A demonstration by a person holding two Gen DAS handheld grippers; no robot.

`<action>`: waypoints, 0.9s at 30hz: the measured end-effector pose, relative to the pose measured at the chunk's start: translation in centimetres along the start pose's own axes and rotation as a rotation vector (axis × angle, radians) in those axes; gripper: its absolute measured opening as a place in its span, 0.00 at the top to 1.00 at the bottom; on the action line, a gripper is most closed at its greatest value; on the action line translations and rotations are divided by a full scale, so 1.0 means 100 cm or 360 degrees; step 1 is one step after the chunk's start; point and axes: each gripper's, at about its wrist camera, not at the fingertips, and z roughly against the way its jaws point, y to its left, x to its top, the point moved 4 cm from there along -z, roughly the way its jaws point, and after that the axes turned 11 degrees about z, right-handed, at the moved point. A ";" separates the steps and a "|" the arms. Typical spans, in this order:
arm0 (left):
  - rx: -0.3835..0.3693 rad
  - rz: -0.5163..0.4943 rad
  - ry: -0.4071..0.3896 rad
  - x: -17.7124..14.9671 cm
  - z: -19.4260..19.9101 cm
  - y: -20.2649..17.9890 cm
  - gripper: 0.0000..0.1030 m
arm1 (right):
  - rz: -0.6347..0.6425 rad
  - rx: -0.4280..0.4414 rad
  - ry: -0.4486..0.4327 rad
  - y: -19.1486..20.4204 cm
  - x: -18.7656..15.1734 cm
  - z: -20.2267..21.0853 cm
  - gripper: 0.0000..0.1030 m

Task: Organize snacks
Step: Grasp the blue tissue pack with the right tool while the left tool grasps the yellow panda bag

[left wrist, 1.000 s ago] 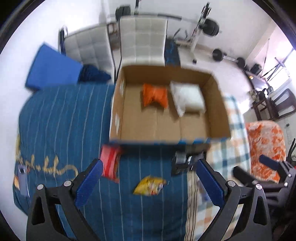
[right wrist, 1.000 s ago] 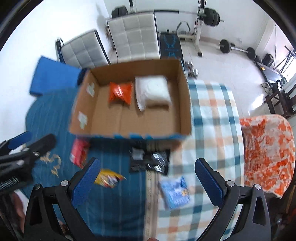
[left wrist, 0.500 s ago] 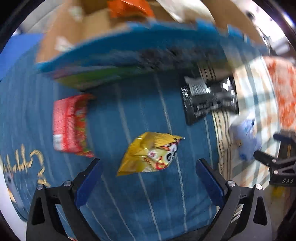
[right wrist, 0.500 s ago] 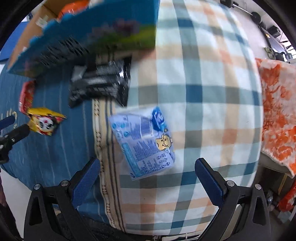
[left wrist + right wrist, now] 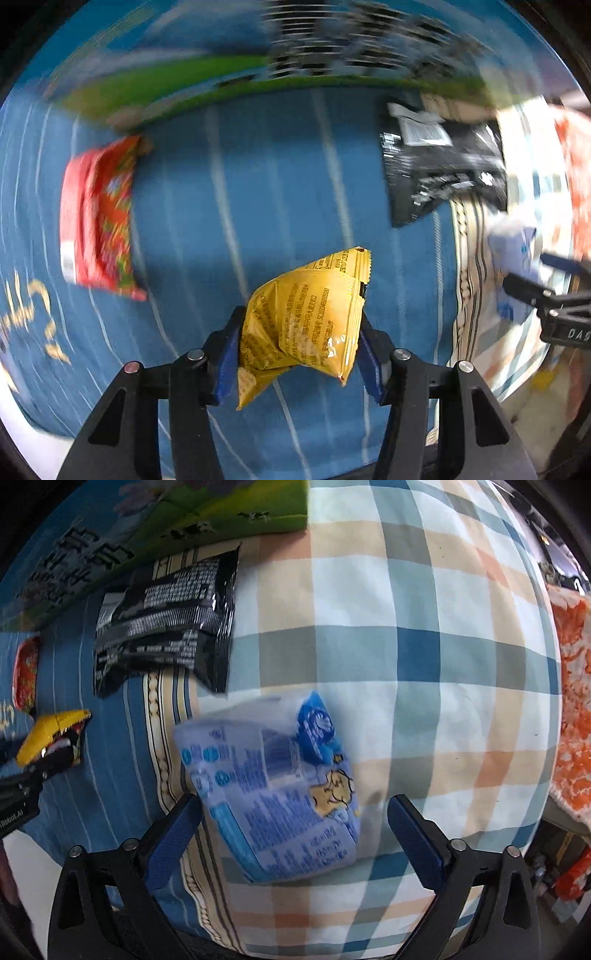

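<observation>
While the yellow snack packet point(image 5: 301, 321) is pinched between the blue pads of the left gripper point(image 5: 297, 341), the right gripper point(image 5: 291, 834) is held wide, its fingers spread to either side of the pale blue snack pouch point(image 5: 275, 794), with no contact visible. The yellow packet is gripped across its puffy middle, probably because the crimped ends would slip; whether it is lifted clear of the blue striped cloth point(image 5: 258, 184) cannot be told. The blue pouch lies between and ahead of the right fingers, straddling the seam where the striped cloth meets the plaid cloth point(image 5: 424, 646), so a closing grip looks like the next step there. A black snack packet point(image 5: 166, 616) is seen ahead and left of the right gripper, touching or just beside the printed box wall point(image 5: 155, 528). A red snack packet point(image 5: 98, 214) lies ahead and left of the left gripper, near the same wall. Both remain unsorted. Judged risk: a soft air-filled pouch could squirt out sideways if it is squeezed off-centre.
</observation>
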 end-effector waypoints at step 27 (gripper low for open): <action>-0.0133 0.0469 -0.0037 -0.050 -0.005 0.061 0.50 | -0.0182 0.0082 -0.0014 0.008 0.023 0.023 0.54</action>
